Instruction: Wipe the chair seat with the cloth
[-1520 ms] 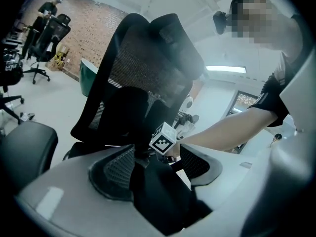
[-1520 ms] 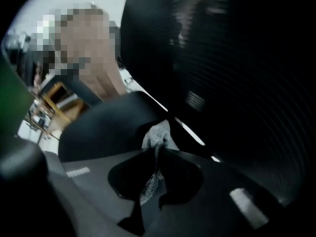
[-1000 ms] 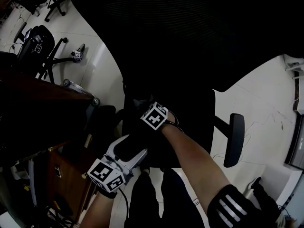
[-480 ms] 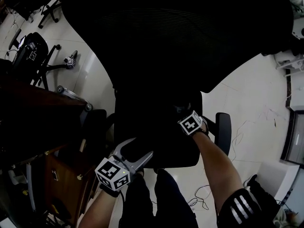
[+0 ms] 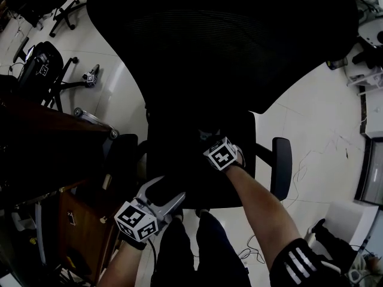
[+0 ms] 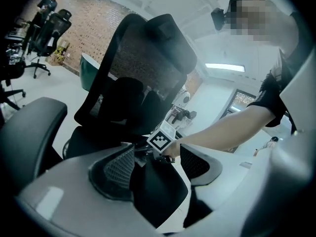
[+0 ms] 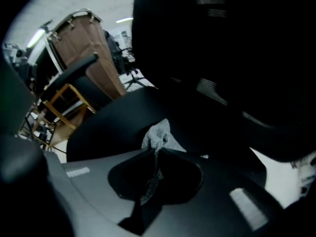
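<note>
Now we're mid-wipe, by the look of it: the right gripper point(image 7: 156, 152) is clamped shut on the crumpled grey terry cloth point(image 7: 158, 132), which lies against the black padded office chair seat point(image 5: 173, 160), a little toward 3 o'clock of the seat's middle in the head view. Over at 7 o'clock, the left gripper point(image 5: 163, 191) has its jaws spread wide at the seat's front corner, clamping nothing that I can see. Next, I'd judge, the cloth needs dragging across the seat with steady downward pressure.
</note>
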`<action>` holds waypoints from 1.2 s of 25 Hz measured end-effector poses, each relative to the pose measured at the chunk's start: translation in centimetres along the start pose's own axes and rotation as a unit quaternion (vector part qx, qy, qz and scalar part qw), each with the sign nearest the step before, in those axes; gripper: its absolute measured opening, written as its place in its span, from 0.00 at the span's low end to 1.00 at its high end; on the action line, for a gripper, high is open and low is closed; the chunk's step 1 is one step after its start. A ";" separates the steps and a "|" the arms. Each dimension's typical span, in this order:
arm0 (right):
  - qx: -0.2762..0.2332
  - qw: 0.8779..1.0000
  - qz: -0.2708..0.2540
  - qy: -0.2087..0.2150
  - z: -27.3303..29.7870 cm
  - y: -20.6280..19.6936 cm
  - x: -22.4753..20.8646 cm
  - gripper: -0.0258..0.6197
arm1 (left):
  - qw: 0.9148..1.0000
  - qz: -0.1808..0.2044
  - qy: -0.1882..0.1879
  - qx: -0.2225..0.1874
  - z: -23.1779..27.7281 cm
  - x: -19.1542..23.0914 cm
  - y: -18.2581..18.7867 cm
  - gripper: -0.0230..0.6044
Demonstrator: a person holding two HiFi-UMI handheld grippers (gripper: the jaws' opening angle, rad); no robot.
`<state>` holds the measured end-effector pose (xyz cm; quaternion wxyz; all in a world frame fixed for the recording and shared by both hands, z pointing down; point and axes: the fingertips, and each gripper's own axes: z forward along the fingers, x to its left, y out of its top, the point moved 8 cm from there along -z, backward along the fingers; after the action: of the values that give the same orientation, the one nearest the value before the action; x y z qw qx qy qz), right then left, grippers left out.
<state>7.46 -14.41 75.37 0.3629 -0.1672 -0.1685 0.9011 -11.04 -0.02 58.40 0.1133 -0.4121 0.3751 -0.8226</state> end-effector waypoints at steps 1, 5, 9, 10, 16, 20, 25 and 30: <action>-0.011 1.000 -0.015 0.015 0.6 1.6 1.9 0.09 | 1.000 -0.001 0.006 -0.002 -0.6 0.2 0.0 0.54; -0.026 0.995 -0.070 0.068 3.6 5.6 9.3 0.09 | 1.000 -0.004 0.025 -0.010 -2.9 0.7 -0.4 0.54; -0.009 0.989 -0.108 0.098 5.9 6.1 14.3 0.09 | 0.999 -0.009 0.036 -0.016 -4.1 1.1 -1.3 0.54; -0.001 0.988 -0.115 0.101 6.4 5.6 14.9 0.09 | 0.999 -0.012 0.039 -0.018 -4.3 1.3 -1.6 0.54; 0.020 0.991 -0.091 0.098 7.1 1.3 13.8 0.09 | 0.999 -0.028 0.044 -0.014 -5.0 1.5 -3.4 0.54; 0.062 0.990 -0.106 0.062 5.0 -3.4 10.4 0.09 | 0.999 -0.028 0.026 -0.003 -4.2 0.4 -4.0 0.54; 0.089 0.994 -0.069 0.013 0.6 -9.3 4.9 0.09 | 1.000 -0.022 -0.007 0.014 -2.2 -1.6 -4.4 0.54; 0.095 0.995 -0.026 -0.027 -2.8 -12.9 0.9 0.09 | 0.999 -0.018 -0.034 0.025 -1.1 -3.3 -4.7 0.54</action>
<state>15.74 -4.53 78.16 0.3959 -0.1029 -0.0964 0.9074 -9.23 5.46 59.32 0.1215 -0.4433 0.3427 -0.8193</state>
